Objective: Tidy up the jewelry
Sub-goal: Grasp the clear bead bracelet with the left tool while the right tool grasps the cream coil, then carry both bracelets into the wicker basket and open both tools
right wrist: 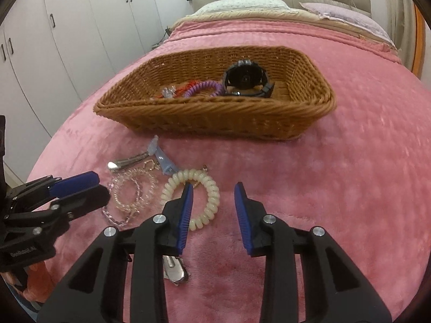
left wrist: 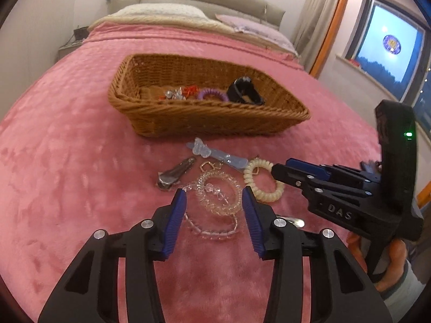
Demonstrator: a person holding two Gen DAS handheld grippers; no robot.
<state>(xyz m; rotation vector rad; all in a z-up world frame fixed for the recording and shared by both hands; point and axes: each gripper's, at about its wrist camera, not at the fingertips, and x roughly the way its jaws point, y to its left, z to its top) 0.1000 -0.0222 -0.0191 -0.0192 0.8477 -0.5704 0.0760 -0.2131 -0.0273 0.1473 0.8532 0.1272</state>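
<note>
A wicker basket on the pink bed holds a black watch, a purple coil tie and small red and clear pieces. In front of it lie a clear bead bracelet, a cream coil tie, a blue butterfly clip and a silver clip. My left gripper is open, its fingers either side of the bead bracelet. My right gripper is open, just right of the cream tie.
Another silver clip lies under my right gripper. Pink blanket covers the bed. Pillows and headboard are at the far end, wardrobes to the left, a window to the right.
</note>
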